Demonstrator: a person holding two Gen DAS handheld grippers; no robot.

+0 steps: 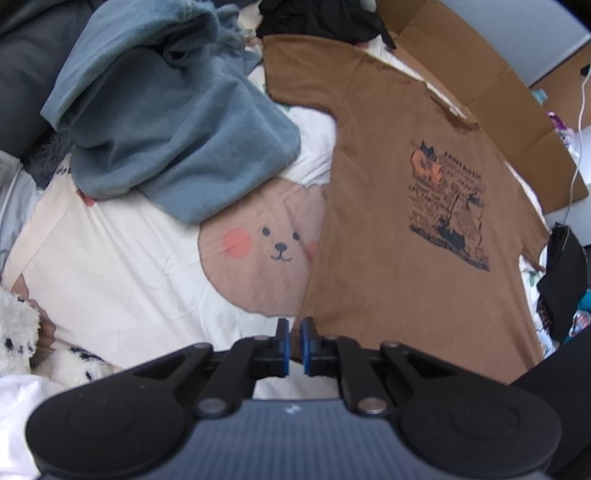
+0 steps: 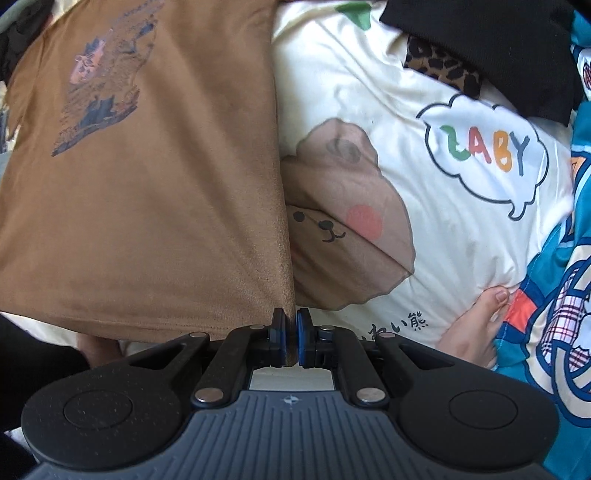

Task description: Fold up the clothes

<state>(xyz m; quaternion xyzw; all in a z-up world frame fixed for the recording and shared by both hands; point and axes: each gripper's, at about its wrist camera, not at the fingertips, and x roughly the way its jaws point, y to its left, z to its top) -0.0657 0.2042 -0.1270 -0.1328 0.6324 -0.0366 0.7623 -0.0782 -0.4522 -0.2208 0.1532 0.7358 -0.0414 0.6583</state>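
Observation:
A brown T-shirt (image 1: 388, 229) with a dark blue and orange print lies spread on a cream bedsheet (image 1: 122, 266) with a bear drawing. My left gripper (image 1: 294, 326) is shut on the shirt's bottom left hem corner. In the right wrist view the same brown T-shirt (image 2: 147, 206) fills the left half. My right gripper (image 2: 290, 317) is shut on its bottom right hem corner, with brown cloth showing between the blue pads.
A crumpled blue garment (image 1: 177, 122) lies left of the shirt. Black clothes (image 1: 317, 18) and a cardboard box (image 1: 491, 85) lie beyond it. A plush toy (image 1: 22, 332) sits at left. A bare foot (image 2: 476, 321), leopard cloth (image 2: 443, 66) and a teal blanket (image 2: 561, 295) lie at right.

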